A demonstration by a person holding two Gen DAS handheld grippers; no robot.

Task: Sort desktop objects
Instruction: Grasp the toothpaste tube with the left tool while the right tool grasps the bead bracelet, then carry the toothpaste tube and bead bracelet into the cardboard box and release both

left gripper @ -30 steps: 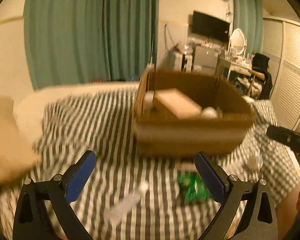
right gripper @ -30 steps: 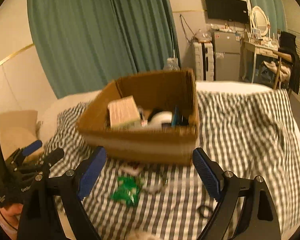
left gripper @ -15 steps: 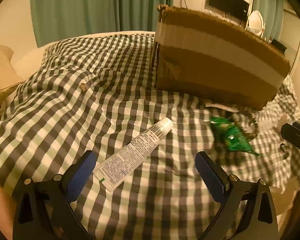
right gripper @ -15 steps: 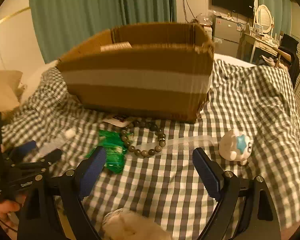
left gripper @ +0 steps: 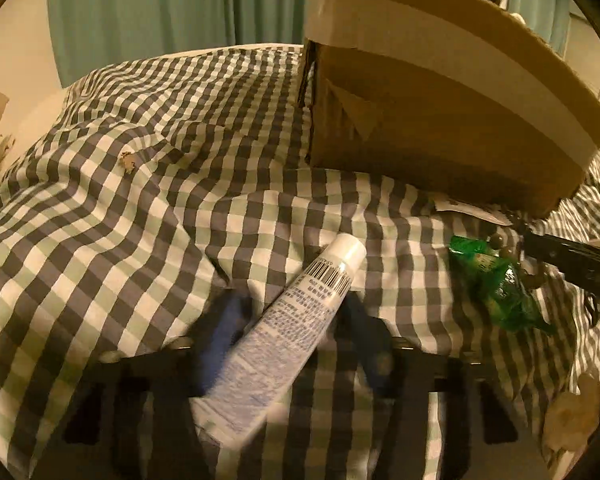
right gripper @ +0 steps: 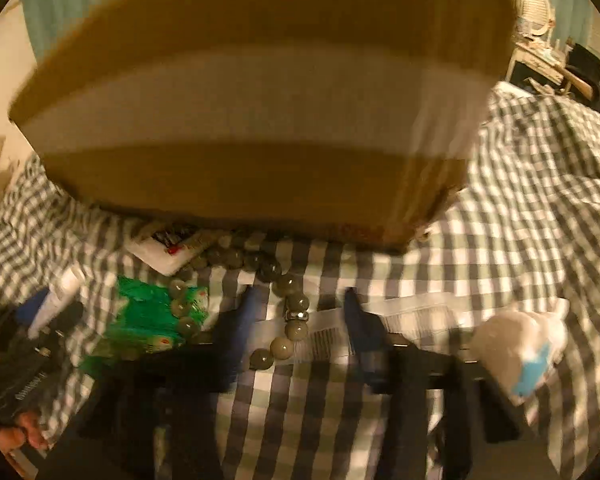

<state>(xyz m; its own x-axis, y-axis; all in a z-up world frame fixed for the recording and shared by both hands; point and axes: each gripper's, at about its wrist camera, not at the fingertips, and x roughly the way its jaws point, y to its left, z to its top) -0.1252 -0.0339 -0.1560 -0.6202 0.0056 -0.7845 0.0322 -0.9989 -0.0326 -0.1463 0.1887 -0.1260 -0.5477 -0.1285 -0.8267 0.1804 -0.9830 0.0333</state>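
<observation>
A white tube (left gripper: 288,328) lies on the checked cloth between the blurred blue fingers of my left gripper (left gripper: 296,316), which stand close on both sides of it. A green packet (left gripper: 496,284) lies to its right. In the right wrist view, my right gripper (right gripper: 300,316) has its blurred fingers on either side of a grey bead bracelet (right gripper: 288,312) that lies over a clear comb (right gripper: 404,316). The green packet (right gripper: 148,320) and the tube (right gripper: 60,296) are at the left. The cardboard box (right gripper: 260,120) stands just behind.
The cardboard box (left gripper: 440,100) fills the upper right of the left wrist view. A white card (right gripper: 172,252) lies at the box's foot. A white toy with a blue mark (right gripper: 520,356) sits at the right. The checked cloth (left gripper: 120,200) is wrinkled.
Both grippers have dropped toward the cloth and narrowed. The left one now has its fingers around the tube; the right one has its fingers around the bracelet over the comb.
</observation>
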